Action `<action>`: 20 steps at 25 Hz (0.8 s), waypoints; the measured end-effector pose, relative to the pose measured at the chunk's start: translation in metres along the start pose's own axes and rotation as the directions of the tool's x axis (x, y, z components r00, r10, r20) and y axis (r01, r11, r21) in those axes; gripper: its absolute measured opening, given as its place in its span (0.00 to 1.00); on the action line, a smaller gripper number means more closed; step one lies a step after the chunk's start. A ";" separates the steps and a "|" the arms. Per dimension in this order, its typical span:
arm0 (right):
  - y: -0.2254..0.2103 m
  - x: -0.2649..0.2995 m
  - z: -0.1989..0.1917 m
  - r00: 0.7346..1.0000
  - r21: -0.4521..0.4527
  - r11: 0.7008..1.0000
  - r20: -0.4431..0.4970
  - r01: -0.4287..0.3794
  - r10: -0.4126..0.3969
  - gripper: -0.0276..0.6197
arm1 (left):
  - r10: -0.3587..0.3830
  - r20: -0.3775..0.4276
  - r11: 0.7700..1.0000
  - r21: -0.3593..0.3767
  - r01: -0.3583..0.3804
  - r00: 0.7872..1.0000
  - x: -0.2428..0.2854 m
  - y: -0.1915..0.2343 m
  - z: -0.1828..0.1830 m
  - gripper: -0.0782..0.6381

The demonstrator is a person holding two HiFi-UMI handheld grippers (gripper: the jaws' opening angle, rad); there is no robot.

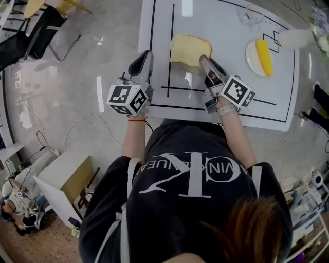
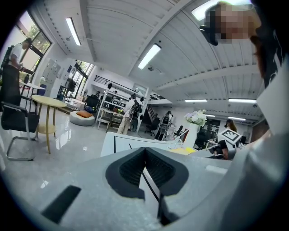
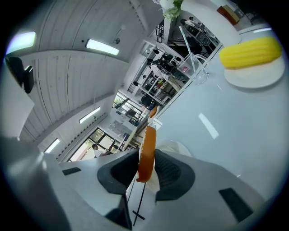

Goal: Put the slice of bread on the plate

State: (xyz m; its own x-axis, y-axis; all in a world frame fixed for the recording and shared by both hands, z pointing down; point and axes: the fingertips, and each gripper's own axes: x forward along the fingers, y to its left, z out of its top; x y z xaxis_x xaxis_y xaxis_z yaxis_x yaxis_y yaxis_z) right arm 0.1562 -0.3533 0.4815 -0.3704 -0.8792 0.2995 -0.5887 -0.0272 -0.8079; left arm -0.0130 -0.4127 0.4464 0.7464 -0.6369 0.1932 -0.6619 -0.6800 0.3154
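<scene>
Head view shows the right gripper (image 1: 204,60) shut on the near right edge of the slice of bread (image 1: 188,49). From its tips the slice runs away and to the left, broad face up, towards the table's (image 1: 231,92) far edge. The right gripper view agrees: the crust stands edge-on between the two pads, pinched on both sides.

A pale curved rim peeks out at the slice's left edge, and I take it for the plate (image 1: 171,51). White on white, it is hard to be sure, and I cannot tell whether the bread rests on it or hangs just above. If I read it right, the relation that matters is straight down: the bread lies over the plate, its length running far-left from the grip, so what remains is to lower and let go, not to carry sideways.

My left gripper (image 1: 147,55) hangs at the table's left edge, just beside the bread. Its jaws are pressed together with nothing between them, so it takes no part. The right hand is the only one engaged.

Towards the right edge, well apart from the bread, a second plate (image 1: 251,56) carries a yellow corn cob (image 1: 264,57), and a clear glass (image 1: 250,15) stands near the far edge. Nothing stands between the bread and the rim below it. My one worry is the slice catching on the pads as they part.
</scene>
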 end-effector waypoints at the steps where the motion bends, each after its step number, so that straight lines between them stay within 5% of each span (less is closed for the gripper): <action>1: -0.003 0.000 -0.001 1.000 -0.009 1.000 -0.005 0.014 -0.014 0.19 | -0.002 -0.001 1.000 -0.001 0.002 1.000 0.001 0.000 -0.001 0.12; 10: -0.014 -0.001 -0.008 0.986 -0.208 0.969 -0.067 0.133 -0.150 0.28 | -0.017 -0.006 1.000 -0.001 0.017 1.000 0.010 -0.005 -0.001 0.12; 20: -0.027 -0.001 -0.013 0.943 -0.464 0.856 -0.111 0.229 -0.313 0.42 | -0.020 -0.008 1.000 -0.010 0.019 1.000 0.014 -0.003 0.001 0.12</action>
State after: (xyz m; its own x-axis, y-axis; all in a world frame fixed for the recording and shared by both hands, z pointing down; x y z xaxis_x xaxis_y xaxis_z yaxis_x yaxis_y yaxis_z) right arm 0.1629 -0.3460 0.5095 -0.2452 -0.7680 0.5917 -0.9219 -0.0041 -0.3873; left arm -0.0008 -0.4201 0.4478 0.7597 -0.6205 0.1945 -0.6466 -0.6887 0.3281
